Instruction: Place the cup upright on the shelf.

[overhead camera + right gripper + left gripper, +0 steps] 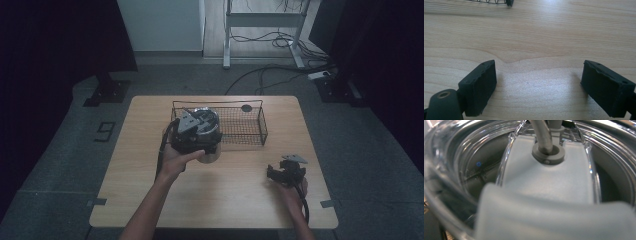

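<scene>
Holding the left gripper (196, 134) right over the clear lidded container (209, 131), which sits at the near left corner of the wire basket (250, 122), the person should keep it level and lower it squarely inside the wire walls. I cannot tell how its jaws stand (its own camera looks close onto the lid's pale flap (549, 182)). Meanwhile the right gripper (539, 86) rests spread wide and empty on the table (235, 190).
</scene>
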Demonstrator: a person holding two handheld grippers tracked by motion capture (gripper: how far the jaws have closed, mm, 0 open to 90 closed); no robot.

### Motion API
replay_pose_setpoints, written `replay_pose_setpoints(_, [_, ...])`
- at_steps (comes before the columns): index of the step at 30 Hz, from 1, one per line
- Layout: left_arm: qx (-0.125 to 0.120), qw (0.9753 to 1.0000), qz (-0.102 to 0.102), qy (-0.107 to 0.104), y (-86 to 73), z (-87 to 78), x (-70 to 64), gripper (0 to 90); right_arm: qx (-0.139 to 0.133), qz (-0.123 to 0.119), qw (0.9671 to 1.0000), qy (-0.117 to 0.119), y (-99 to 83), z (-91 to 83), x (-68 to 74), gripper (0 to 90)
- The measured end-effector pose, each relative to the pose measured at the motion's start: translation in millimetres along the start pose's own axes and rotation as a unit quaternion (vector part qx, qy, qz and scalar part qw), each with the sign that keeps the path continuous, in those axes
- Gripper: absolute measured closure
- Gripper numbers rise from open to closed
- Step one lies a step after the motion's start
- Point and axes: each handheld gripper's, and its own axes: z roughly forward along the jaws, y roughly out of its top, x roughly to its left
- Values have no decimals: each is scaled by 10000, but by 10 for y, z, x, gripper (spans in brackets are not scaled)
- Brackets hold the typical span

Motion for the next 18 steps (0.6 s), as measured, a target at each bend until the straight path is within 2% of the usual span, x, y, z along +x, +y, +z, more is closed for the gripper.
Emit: replay_pose_setpoints(18, [-79,9999,-76,-41,88,-42,36,39,4,6,10000,-11,0,-1,-1,129])
